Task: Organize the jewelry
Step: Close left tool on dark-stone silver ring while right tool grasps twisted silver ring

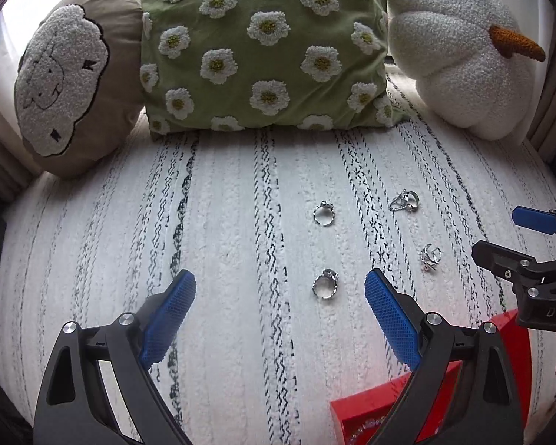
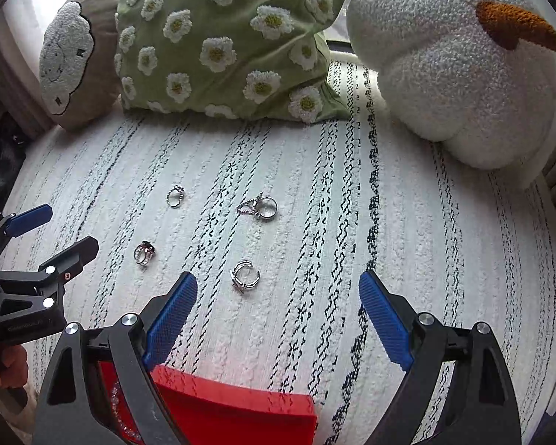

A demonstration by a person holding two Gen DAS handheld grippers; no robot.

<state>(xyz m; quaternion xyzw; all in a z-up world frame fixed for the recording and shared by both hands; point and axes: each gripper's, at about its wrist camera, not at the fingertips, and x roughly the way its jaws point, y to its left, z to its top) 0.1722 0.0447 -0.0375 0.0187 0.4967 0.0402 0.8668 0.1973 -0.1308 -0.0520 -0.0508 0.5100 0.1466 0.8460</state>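
Several silver rings lie on a white rug with black stripes. In the left wrist view, one ring (image 1: 325, 284) lies just ahead of my open left gripper (image 1: 280, 289), nearer its right finger. Others lie farther off: a second ring (image 1: 323, 213), a stone ring (image 1: 404, 201) and an open-band ring (image 1: 430, 256). In the right wrist view, the open-band ring (image 2: 244, 275) lies just ahead of my open right gripper (image 2: 278, 291); the stone ring (image 2: 260, 206), a beaded ring (image 2: 175, 195) and a fourth ring (image 2: 144, 253) lie beyond. A red tray (image 2: 237, 404) holding beaded jewelry sits under the right gripper.
A green daisy cushion (image 1: 263, 44), a tan sheep cushion (image 1: 66, 81) and a white pumpkin cushion (image 1: 459, 48) stand along the rug's far edge. The red tray (image 1: 367, 408) shows at lower right in the left wrist view. The right gripper (image 1: 519, 244) enters from the right.
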